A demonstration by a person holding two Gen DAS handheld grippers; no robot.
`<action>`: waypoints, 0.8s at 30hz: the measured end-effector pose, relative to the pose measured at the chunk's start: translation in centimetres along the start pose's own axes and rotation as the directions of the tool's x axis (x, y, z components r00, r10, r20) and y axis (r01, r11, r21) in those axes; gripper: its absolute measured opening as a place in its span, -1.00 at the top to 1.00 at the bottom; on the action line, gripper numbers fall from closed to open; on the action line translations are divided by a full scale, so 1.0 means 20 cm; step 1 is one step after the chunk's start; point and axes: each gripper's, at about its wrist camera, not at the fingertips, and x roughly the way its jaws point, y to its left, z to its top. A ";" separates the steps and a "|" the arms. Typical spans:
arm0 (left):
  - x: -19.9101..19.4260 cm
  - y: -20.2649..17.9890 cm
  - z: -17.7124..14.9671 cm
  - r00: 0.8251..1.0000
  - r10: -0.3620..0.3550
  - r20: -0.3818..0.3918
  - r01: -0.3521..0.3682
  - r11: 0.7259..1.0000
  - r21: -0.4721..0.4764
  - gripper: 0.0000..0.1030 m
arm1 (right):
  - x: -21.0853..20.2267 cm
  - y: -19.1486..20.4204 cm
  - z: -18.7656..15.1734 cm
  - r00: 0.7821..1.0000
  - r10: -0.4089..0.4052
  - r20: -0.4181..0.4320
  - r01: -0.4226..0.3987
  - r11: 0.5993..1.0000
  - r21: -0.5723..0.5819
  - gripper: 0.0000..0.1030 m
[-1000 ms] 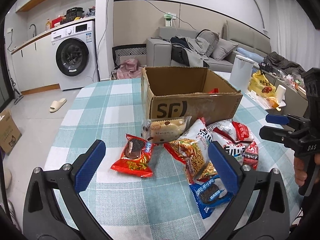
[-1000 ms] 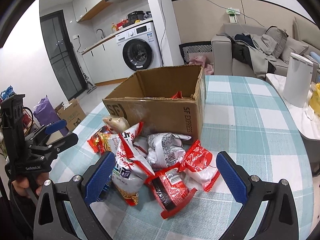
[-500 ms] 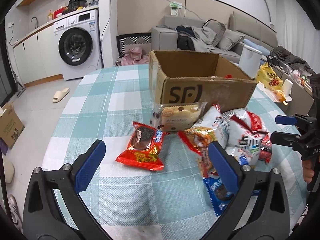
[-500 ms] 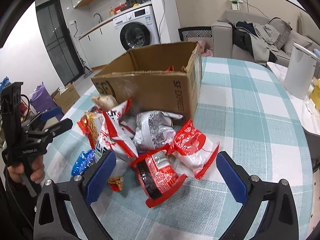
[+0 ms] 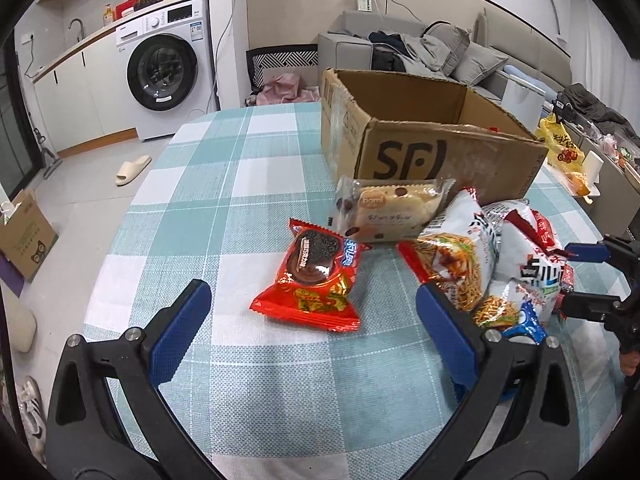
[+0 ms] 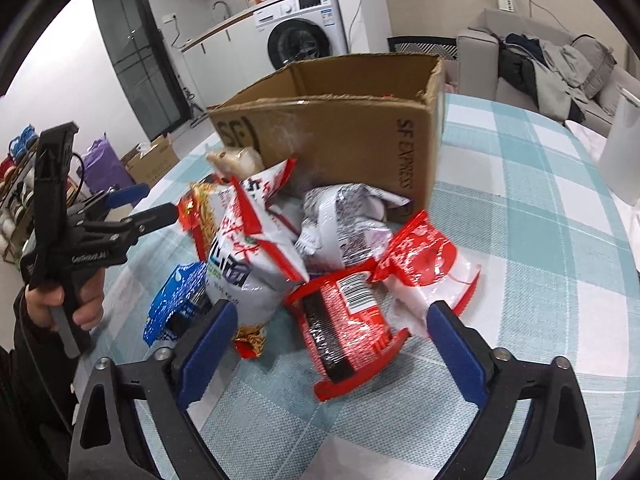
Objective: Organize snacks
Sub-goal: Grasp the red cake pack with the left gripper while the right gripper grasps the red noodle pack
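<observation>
Over the snack pile, my right claw (image 6: 328, 334) has dropped and is closing around the red pack (image 6: 346, 330), untouched; left claw (image 5: 312, 314) spread.

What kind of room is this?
Most likely a small flat's open living space: a washing machine under a kitchen counter, a grey sofa, and a checked dining table in one room.

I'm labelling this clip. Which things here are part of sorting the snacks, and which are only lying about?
Part of the job:
open brown cardboard box
red cookie packet
pale cake packet
white noodle bag
blue cookie packet
red barcode packet

Lying about:
white washing machine
beige slipper
grey sofa
yellow bag
</observation>
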 end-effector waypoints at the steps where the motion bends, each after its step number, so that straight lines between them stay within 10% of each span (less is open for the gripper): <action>1: 0.01 0.01 0.00 1.000 0.005 -0.003 -0.005 1.000 -0.001 -0.97 | 0.01 0.00 0.00 1.000 0.004 -0.006 -0.004 1.000 -0.003 -0.68; 24: 0.27 0.06 0.02 0.993 0.059 -0.105 -0.057 0.998 0.024 -0.85 | 0.05 0.00 -0.04 0.998 -0.015 -0.057 0.012 0.999 -0.048 -0.40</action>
